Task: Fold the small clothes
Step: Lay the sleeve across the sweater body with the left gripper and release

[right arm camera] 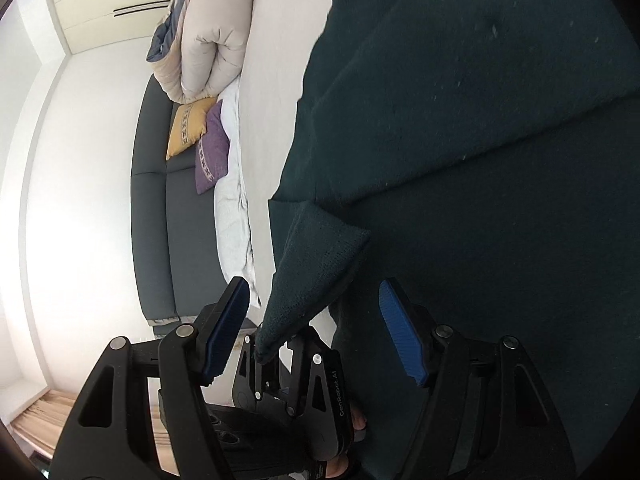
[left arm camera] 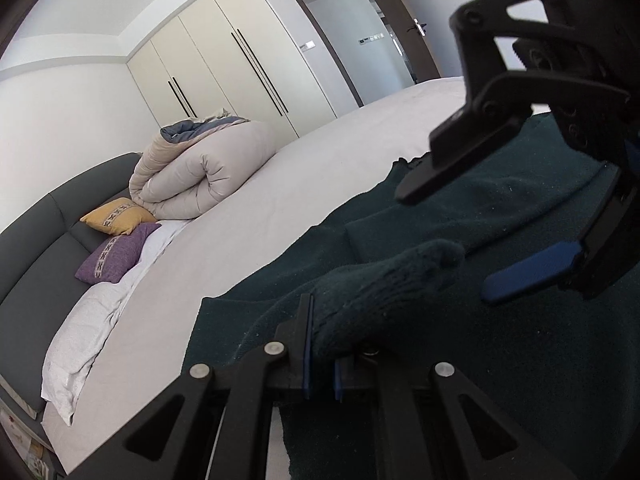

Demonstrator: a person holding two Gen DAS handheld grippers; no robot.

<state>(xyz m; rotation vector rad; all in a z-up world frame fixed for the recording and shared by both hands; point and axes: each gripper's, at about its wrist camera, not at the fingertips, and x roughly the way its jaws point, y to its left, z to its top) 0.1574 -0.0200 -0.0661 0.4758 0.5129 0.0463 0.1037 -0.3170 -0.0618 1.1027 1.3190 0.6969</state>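
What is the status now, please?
Left gripper shut on dark green garment corner, lifted. Right gripper open, fingers apart beside that corner. Nothing in the way.

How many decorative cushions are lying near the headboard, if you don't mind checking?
2. The yellow cushion leans on the rolled duvet; the purple cushion is beside it. Others may be hidden.

Right tongs (right arm camera: 316,336) spread wide; left tongs (right arm camera: 276,350) apparently pinch dark sweater (right arm camera: 460,140).
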